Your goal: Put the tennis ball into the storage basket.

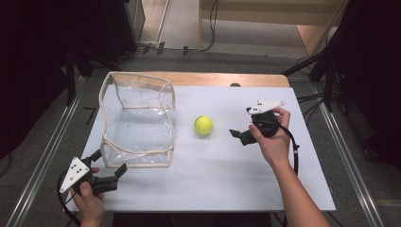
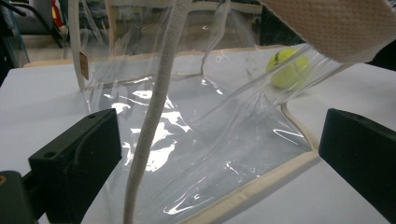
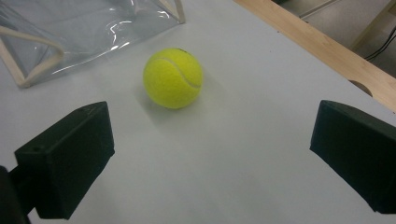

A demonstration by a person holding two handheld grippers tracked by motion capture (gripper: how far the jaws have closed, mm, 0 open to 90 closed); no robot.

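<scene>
A yellow tennis ball [image 1: 204,125] lies on the white table cover [image 1: 227,179], just right of a clear plastic bag [image 1: 137,118] with beige trim that stands open. My right gripper [image 1: 240,122] is open, a short way right of the ball and pointing at it. In the right gripper view the ball [image 3: 173,78] sits ahead of the open right gripper [image 3: 210,158], apart from the jaws. My left gripper [image 1: 111,161] is open at the bag's near left corner. In the left gripper view the bag [image 2: 196,116] stands just ahead of the left gripper [image 2: 219,154], with its strap [image 2: 154,107] hanging.
The ball [image 2: 287,69] shows through the bag's clear wall. A strip of bare wooden table [image 1: 227,79] runs along the far edge. Dark stands and cables [image 1: 312,99] flank the table. The bag's corner [image 3: 84,32] lies at the upper left of the right gripper view.
</scene>
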